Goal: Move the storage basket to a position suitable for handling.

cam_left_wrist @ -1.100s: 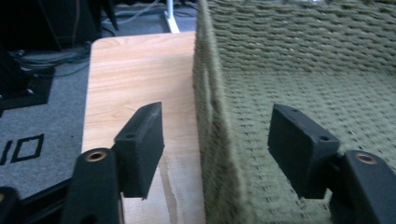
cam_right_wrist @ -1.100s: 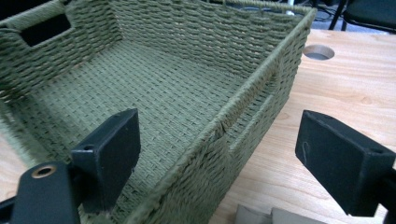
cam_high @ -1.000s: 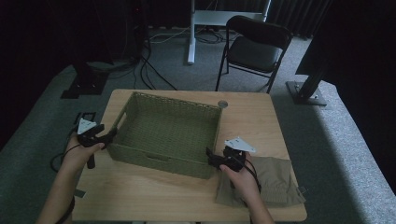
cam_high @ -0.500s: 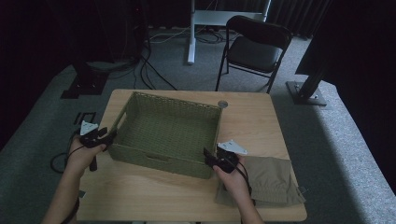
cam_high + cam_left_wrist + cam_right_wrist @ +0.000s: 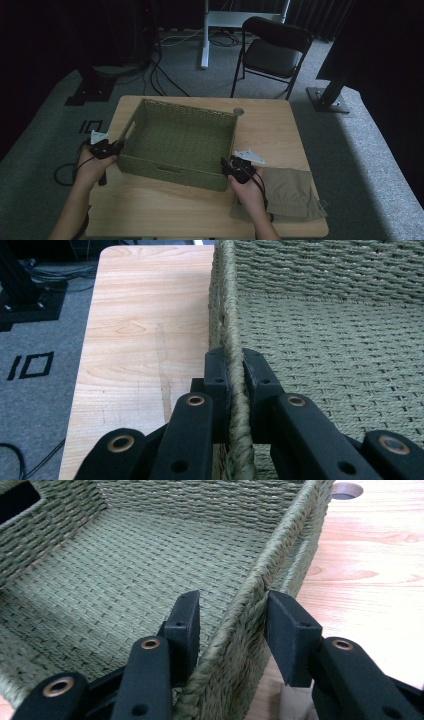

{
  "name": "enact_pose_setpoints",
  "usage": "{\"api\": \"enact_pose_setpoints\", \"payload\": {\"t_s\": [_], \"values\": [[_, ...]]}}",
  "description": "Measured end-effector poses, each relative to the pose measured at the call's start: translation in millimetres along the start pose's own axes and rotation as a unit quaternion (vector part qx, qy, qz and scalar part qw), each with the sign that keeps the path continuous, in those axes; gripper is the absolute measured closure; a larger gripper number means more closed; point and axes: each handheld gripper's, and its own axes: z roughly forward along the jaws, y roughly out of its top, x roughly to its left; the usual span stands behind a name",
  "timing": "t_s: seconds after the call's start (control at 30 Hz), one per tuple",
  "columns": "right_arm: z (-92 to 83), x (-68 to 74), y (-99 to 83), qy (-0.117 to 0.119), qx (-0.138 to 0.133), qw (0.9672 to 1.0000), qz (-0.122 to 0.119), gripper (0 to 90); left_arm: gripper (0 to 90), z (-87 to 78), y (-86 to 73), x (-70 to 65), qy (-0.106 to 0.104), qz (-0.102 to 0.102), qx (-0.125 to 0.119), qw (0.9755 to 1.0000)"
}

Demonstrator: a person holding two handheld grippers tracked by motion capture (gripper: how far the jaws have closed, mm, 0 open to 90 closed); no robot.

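A green woven basket (image 5: 170, 172) stands in the middle of the wooden table (image 5: 270, 130). My left gripper (image 5: 119, 146) is at its left end wall. In the left gripper view the gripper (image 5: 234, 365) has just closed and its pads press both sides of the basket's (image 5: 325, 365) rope rim. My right gripper (image 5: 226, 165) is at the front right corner. In the right gripper view the gripper (image 5: 232, 617) straddles the right wall of the basket (image 5: 125, 580). Its jaws have been closing. A gap shows between the inner pad (image 5: 187, 622) and the wall.
A folded khaki cloth (image 5: 290, 192) lies on the table's front right, under my right wrist. A round cable hole (image 5: 238, 111) sits behind the basket. Beyond the table stand a black folding chair (image 5: 272, 50) and a white desk leg, with cables on the grey carpet.
Both pairs of jaws have narrowed around the basket's walls. The right hand edged slightly left toward the corner. The basket has stayed in place.
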Motion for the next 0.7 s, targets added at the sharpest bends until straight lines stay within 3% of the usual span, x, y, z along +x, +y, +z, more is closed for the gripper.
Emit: {"api": "enact_pose_setpoints", "payload": {"t_s": [0.27, 0.7], "values": [[3.1, 0.7, 4.4, -0.016, 0.006, 0.9997, -0.018, 61.1, 83.8, -5.5, -5.4, -1.9, 0.002, -0.011, -0.006, 0.9999], [13.0, -2.9, 16.4, -0.014, 0.02, 0.998, -0.058, 64.5, 83.3, -17.6, -14.6, -5.2, 0.014, -0.026, -0.009, 0.9995]]}}
